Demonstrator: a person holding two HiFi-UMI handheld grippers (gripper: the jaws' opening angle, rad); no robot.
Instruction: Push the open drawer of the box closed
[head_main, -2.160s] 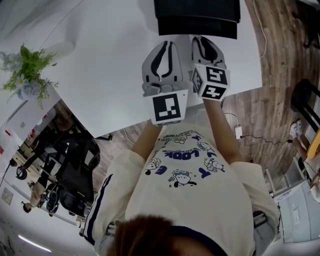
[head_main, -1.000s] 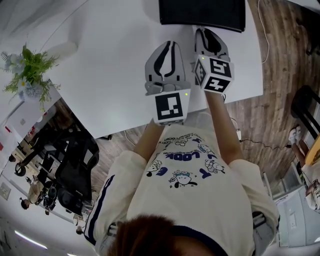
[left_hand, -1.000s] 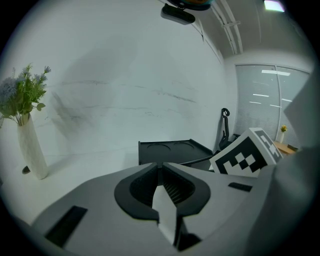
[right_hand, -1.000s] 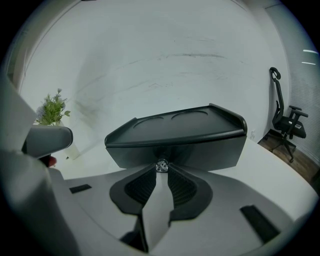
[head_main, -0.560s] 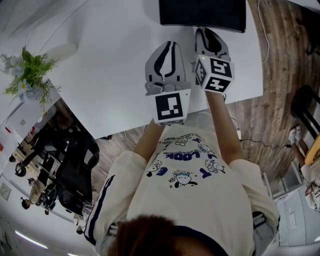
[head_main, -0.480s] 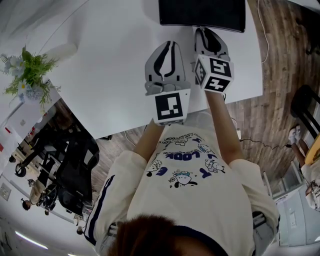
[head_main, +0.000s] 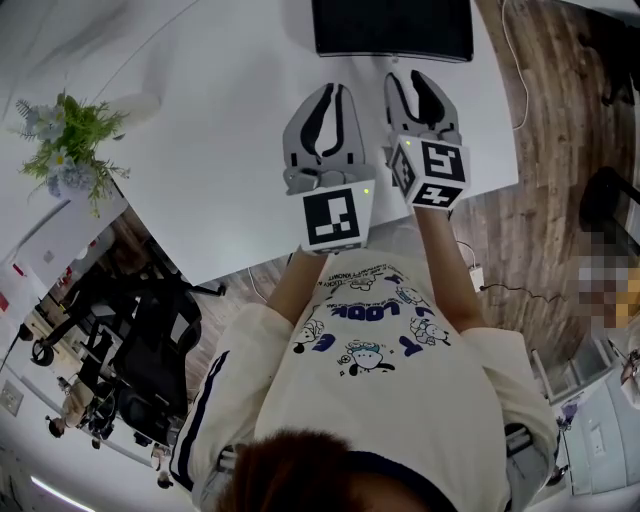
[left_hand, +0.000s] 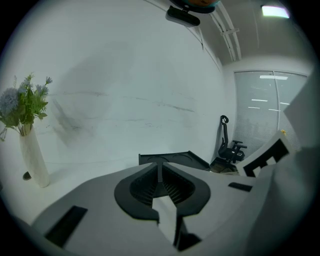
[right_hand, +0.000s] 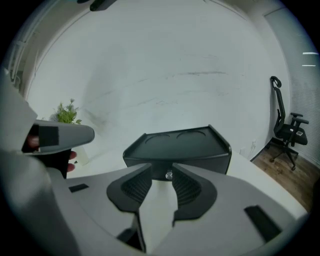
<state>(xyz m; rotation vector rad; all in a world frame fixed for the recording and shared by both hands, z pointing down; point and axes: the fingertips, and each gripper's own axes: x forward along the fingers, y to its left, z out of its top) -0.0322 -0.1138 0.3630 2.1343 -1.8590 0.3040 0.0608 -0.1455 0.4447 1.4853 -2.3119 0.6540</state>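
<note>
The black box stands at the far edge of the white table, its drawer front flush with the body. In the right gripper view the box faces me, and the drawer's silver knob shows in the gap between the jaws. My right gripper is just short of the box. Its jaws have just been opening and nothing is gripped between them. My left gripper hovers beside it, to the left, with its fingertips together and empty. The left gripper view catches only the box's top.
A white vase with green and blue flowers stands at the table's left end. The table's near edge runs just under both grippers. Wooden floor, a cable and an office chair lie off to the right.
The drawer, out at the first frame, has gone flush. Since half a second ago the right jaws have spread apart and both grippers have drawn back from the box.
</note>
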